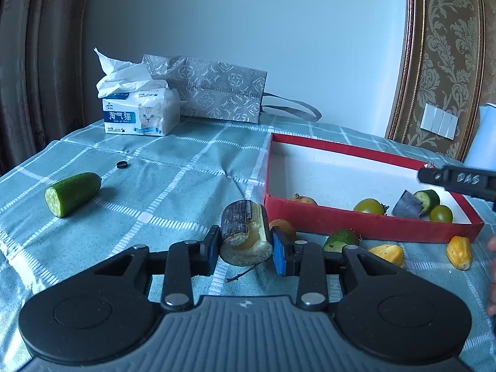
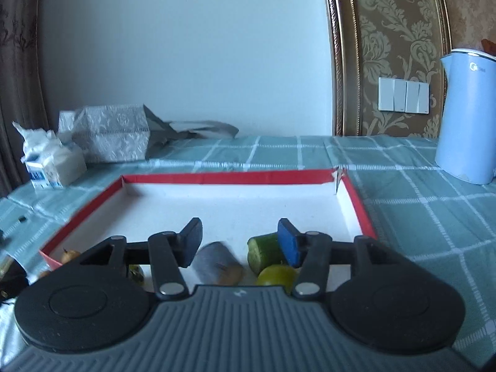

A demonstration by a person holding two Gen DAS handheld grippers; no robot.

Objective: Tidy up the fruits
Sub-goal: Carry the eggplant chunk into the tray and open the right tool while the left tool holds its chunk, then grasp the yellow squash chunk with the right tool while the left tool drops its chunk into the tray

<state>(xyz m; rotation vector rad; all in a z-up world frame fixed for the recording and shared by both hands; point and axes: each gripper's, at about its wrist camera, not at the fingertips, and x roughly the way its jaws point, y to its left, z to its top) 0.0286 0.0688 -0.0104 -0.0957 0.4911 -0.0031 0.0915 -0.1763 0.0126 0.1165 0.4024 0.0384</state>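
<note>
My left gripper [image 1: 245, 248] is shut on a cut chunk of dark-skinned, yellow-fleshed fruit [image 1: 246, 237], held just above the cloth in front of the red box [image 1: 365, 226]. The red box [image 2: 198, 178] holds green tomatoes [image 1: 369, 207], a grey-purple chunk [image 1: 407, 206], a cucumber piece [image 1: 429, 198] and a brown fruit [image 1: 303, 200]. My right gripper [image 2: 238, 243] is open over the box's near end, above the grey-purple chunk [image 2: 217, 262], a cucumber piece [image 2: 263, 252] and a green tomato [image 2: 276, 274]. A cucumber half [image 1: 73, 193], another cucumber piece [image 1: 341, 240] and yellow wedges [image 1: 387, 253] lie on the cloth.
A tissue pack [image 1: 141, 114] and a patterned grey bag [image 1: 214, 90] stand at the back of the checked teal tablecloth [image 1: 173, 179]. A small dark ring [image 1: 121, 164] lies on the cloth. A blue kettle [image 2: 465, 114] stands at the right by the wall.
</note>
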